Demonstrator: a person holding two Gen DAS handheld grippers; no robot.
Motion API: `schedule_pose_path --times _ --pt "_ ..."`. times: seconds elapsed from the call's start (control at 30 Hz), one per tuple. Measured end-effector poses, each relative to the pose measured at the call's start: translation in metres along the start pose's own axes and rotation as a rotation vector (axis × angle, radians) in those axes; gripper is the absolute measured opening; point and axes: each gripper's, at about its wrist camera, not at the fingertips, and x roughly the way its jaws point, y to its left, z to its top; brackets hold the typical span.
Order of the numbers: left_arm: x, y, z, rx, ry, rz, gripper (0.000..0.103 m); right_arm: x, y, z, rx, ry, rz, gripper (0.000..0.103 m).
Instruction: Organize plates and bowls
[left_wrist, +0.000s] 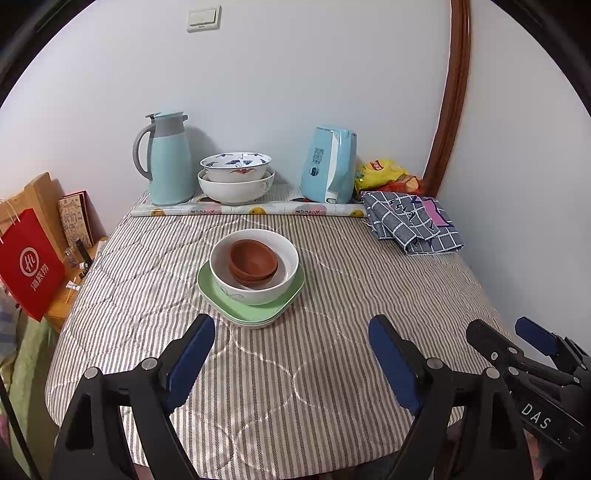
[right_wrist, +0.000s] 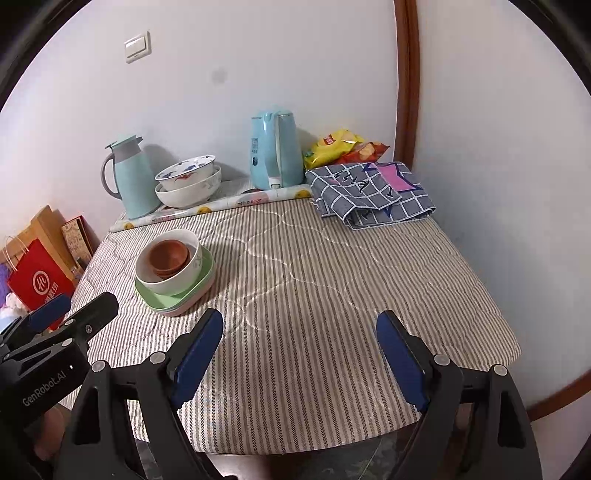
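Note:
Two brown bowls (left_wrist: 253, 260) (right_wrist: 168, 256) sit nested inside a white bowl (left_wrist: 258, 291) (right_wrist: 173, 282), which rests on stacked green plates (left_wrist: 251, 314) (right_wrist: 166, 301) mid-table. Two more white patterned bowls (left_wrist: 236, 175) (right_wrist: 188, 182) are stacked at the back by the wall. My left gripper (left_wrist: 291, 332) is open and empty, just in front of the plate stack. My right gripper (right_wrist: 299, 328) is open and empty, to the right of the stack over bare cloth; it also shows at the right edge of the left wrist view (left_wrist: 513, 339).
A striped quilted cloth (left_wrist: 332, 295) covers the table. At the back stand a blue thermos jug (left_wrist: 168, 158), a blue kettle (left_wrist: 328, 164), a chip bag (left_wrist: 382, 173) and a folded checked cloth (left_wrist: 413, 221). A red bag (left_wrist: 31, 264) stands left of the table.

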Motion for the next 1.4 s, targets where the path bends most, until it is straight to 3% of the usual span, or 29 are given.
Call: schedule_pose_path --times 1.4 --pt "-0.0061 0.0024 -0.002 0.004 -0.007 0.011 0.085 -0.0069 0.0023 0.0001 -0.01 -0.019 -0.004 0.085"
